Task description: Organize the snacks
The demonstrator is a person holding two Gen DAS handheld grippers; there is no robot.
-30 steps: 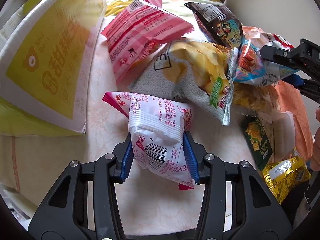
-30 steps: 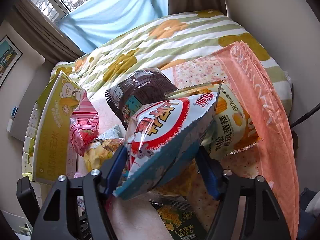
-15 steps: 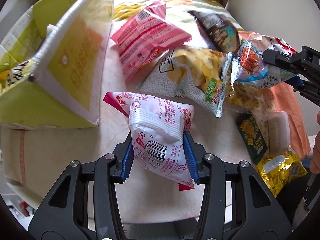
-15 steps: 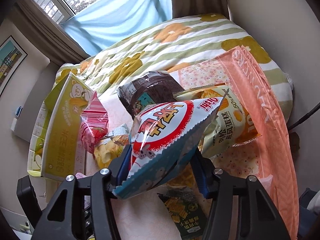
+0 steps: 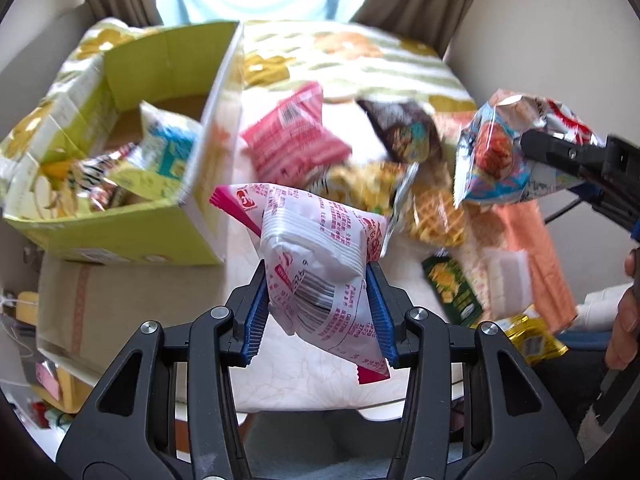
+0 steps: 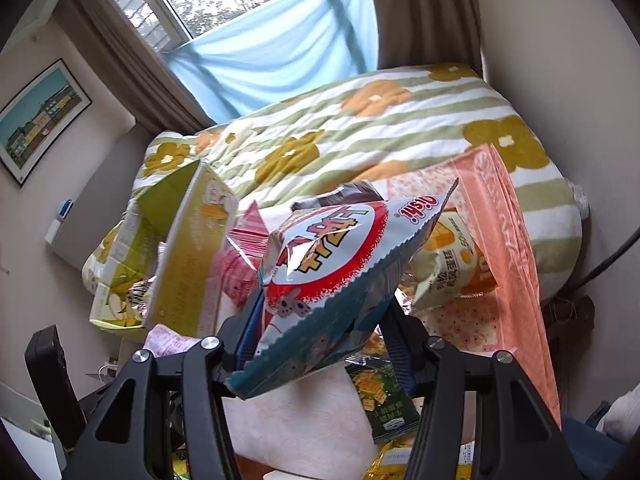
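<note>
My left gripper is shut on a white snack packet with pink print and a barcode, held up above the white table. My right gripper is shut on a blue, red and white Oishi chip bag; in the left wrist view that bag hangs at the right in the black jaws. An open yellow-green cardboard box with several snacks inside stands at the left. Loose snacks lie between: a pink striped pack, a dark brown bag, a yellow chip bag.
A small dark green cracker pack and a gold packet lie near the table's front right. A peach-coloured plastic bag drapes along the right. Behind is a bed with a flowered, striped blanket. A person's hand shows at the right edge.
Both grippers have risen with their packets. The right jaws closed tighter on the Oishi bag. The yellow-green box's open top and contents have come into the left wrist view.
</note>
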